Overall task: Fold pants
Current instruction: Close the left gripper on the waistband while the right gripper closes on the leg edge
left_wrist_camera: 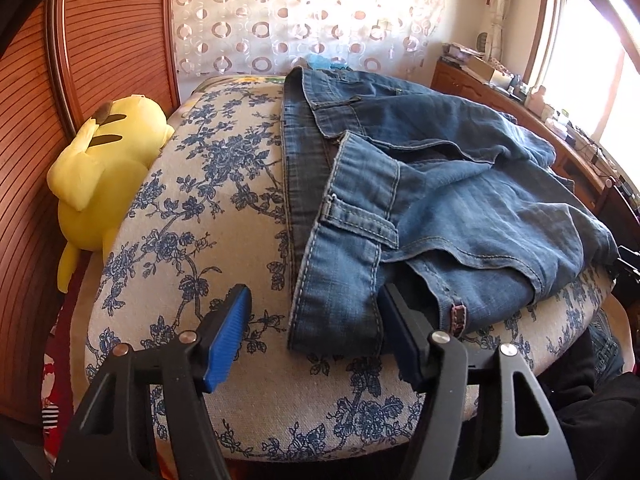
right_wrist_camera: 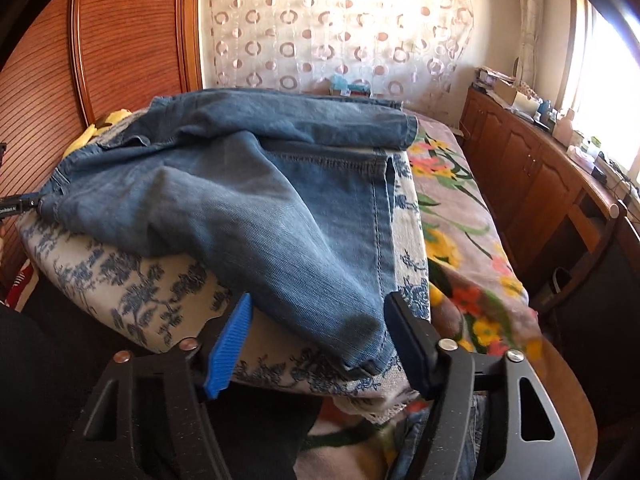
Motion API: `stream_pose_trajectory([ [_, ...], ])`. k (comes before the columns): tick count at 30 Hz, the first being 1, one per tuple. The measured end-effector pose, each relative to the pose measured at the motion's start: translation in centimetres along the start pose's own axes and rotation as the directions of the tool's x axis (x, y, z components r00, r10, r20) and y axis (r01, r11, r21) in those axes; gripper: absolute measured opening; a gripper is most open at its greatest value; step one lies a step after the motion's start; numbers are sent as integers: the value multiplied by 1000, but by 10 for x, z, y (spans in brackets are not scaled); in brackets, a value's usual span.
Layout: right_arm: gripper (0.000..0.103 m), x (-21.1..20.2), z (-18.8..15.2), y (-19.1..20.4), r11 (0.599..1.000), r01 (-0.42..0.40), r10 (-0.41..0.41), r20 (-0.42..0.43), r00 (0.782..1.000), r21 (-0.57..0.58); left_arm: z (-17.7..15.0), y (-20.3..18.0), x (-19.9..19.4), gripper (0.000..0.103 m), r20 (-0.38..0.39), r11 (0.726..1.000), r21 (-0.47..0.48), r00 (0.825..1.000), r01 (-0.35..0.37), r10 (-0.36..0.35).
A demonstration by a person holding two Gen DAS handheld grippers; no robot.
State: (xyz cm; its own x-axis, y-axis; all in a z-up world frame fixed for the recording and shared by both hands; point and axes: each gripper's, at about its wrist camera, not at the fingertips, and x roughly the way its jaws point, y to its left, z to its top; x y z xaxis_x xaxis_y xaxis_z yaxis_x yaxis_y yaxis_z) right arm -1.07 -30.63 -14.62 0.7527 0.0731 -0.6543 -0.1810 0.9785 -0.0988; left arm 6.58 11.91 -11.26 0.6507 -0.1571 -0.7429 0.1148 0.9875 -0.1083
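Observation:
Blue jeans (left_wrist_camera: 440, 200) lie crumpled on a cushion printed with blue flowers (left_wrist_camera: 192, 184). In the left wrist view the waistband end (left_wrist_camera: 340, 300) with a belt loop reaches toward me. My left gripper (left_wrist_camera: 314, 304) straddles that end: the right finger touches the denim, and the left blue pad (left_wrist_camera: 228, 340) stands clear of it over the cushion. In the right wrist view a leg of the jeans (right_wrist_camera: 280, 220) runs down to its hem (right_wrist_camera: 360, 340). The hem lies flat and unbunched between the fingers of my right gripper (right_wrist_camera: 318, 308).
A yellow plush toy (left_wrist_camera: 104, 160) leans between the cushion and a ribbed wooden headboard (left_wrist_camera: 100, 40). A bright flowered blanket (right_wrist_camera: 460, 220) covers the bed to the right of the cushion (right_wrist_camera: 140, 292). A cluttered wooden sideboard (right_wrist_camera: 532, 168) runs under the window.

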Motion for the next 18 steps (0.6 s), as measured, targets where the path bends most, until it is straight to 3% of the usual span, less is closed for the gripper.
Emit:
stream_pose_trajectory([
  [2, 56, -1, 2, -2, 1000, 6, -6, -11, 1000, -6, -1, 0, -1, 60, 2, 1000, -1, 1000, 12, -12],
  [4, 40, 1, 3, -2, 1000, 8, -8, -21, 1000, -14, -2, -3, -1, 50, 3, 1000, 7, 1000, 28, -28],
  [6, 17, 1, 5, -4, 1000, -5, 5, -26, 1000, -25, -2, -7, -4, 43, 8, 999, 25, 999, 38, -39],
  [7, 13, 2, 9, -5, 999, -15, 14, -25, 1000, -32, -2, -9, -4, 40, 10, 999, 35, 999, 33, -34],
  [13, 8, -23, 36, -15, 999, -21, 24, 68, 997, -44, 0, -16, -14, 16, 19, 994, 71, 996, 88, -89],
  [18, 7, -52, 42, -16, 998, -32, 38, 125, 991, -48, 4, -18, -31, 12, 50, 992, 65, 993, 106, -109],
])
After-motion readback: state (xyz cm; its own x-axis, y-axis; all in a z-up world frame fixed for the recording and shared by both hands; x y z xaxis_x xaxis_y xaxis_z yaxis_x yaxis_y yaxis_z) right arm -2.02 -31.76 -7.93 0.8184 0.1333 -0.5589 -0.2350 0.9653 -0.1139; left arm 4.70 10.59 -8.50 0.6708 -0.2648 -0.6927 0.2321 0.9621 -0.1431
